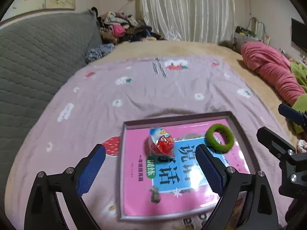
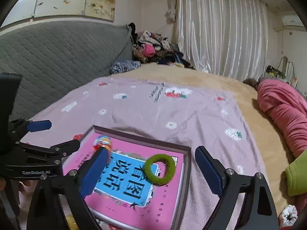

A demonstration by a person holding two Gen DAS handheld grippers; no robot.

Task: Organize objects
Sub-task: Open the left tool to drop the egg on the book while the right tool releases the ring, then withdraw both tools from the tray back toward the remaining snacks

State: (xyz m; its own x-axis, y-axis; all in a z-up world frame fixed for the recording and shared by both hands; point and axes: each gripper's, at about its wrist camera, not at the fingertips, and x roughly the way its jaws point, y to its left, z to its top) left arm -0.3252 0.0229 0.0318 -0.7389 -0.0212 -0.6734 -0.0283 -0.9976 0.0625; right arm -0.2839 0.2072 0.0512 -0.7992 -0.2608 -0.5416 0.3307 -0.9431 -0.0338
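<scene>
Grey quilted headboard [image 2: 57,53], white curtains [image 2: 220,34], clothes pile [image 2: 153,48].

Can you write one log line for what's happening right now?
left tool: open, empty | right tool: open, empty | tray: holds book, toy egg, green ring

"GenRobot.AI" stood in white on the left gripper [image 2: 40,153] body, large Chinese characters showed on the pink book [image 2: 122,180] cover, upside down.

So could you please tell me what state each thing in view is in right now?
Left gripper: open, holding nothing.
Right gripper: open, holding nothing.
Shallow box: uncovered, on the bed cover.
Pink book: closed, flat inside the box.
Toy egg: wrapped, lying on the book.
Green ring: flat on the book.
</scene>
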